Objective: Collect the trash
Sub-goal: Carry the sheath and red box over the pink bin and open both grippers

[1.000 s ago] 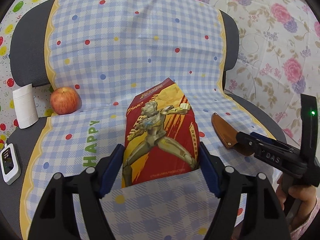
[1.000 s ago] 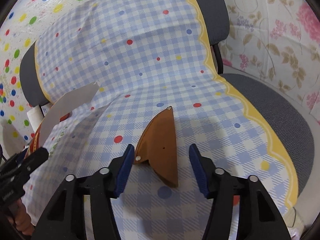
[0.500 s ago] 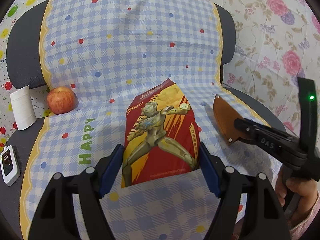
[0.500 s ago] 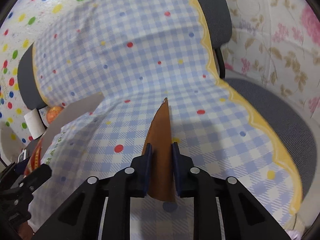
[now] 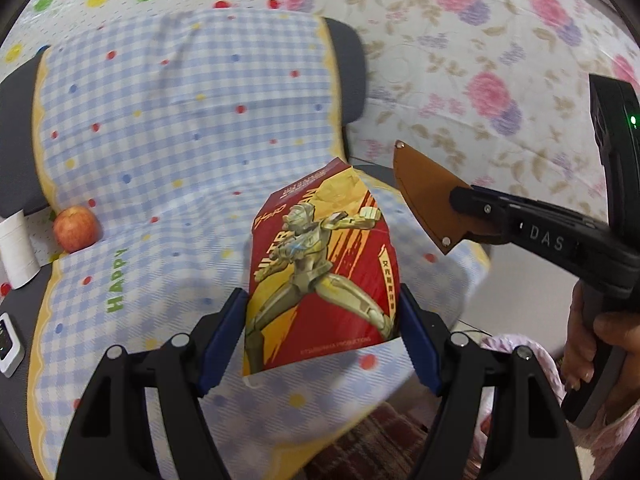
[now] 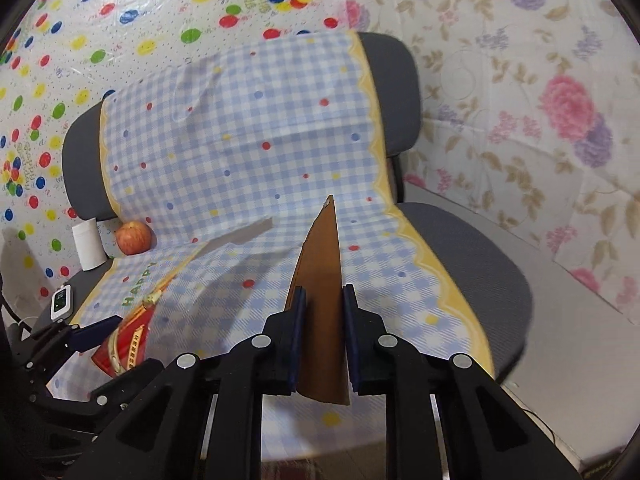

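Gripping a red-and-gold printed paper bag (image 5: 320, 268) at lower centre, the left hand-held gripper (image 5: 322, 332) holds it above the blue checked cloth (image 5: 180, 120). At centre right, the right hand-held gripper (image 6: 322, 320) clamps a brown triangular cardboard piece (image 6: 322, 280). Farther left sits a red apple (image 5: 76, 228).

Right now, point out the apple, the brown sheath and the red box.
apple (image 5: 76, 228), left wrist view, middle of its red skin.
brown sheath (image 6: 320, 280), right wrist view, flat face above the jaws.
red box (image 5: 320, 272), left wrist view, printed front panel.
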The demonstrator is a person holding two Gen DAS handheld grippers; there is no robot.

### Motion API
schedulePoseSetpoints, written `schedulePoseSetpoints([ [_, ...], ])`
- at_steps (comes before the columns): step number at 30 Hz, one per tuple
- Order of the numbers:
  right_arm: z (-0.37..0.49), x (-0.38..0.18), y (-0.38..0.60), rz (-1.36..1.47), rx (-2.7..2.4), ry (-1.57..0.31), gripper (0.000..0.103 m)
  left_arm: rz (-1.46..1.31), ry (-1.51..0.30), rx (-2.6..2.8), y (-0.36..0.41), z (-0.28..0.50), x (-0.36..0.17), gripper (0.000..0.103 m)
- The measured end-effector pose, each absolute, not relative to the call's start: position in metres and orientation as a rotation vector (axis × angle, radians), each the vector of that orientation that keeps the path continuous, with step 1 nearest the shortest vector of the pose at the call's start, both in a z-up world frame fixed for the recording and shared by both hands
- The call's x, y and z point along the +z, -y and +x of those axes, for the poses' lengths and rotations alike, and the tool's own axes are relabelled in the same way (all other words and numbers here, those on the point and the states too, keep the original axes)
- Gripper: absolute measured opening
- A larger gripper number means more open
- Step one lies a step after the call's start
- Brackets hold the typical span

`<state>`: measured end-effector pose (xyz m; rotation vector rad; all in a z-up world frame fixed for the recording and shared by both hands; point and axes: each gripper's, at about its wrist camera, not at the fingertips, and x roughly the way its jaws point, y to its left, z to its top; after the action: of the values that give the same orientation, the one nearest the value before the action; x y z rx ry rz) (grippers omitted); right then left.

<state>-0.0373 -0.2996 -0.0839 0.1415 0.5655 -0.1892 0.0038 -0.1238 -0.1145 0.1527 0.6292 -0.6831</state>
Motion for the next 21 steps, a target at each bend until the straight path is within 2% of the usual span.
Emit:
schedulePoseSetpoints([
  [14, -0.192, -0.079, 0.351, 0.141, -0.512, -0.562, 0.019, 0.347, -0.577, -1.103, 0.199, -0.108, -0.114, 0.072],
  [21, -0.253, -0.096, 0.369, 0.156, -0.677, -0.577, 0.02, 0.404, -0.633, -1.275, 0.244, -0.152, -0.136, 0.073],
])
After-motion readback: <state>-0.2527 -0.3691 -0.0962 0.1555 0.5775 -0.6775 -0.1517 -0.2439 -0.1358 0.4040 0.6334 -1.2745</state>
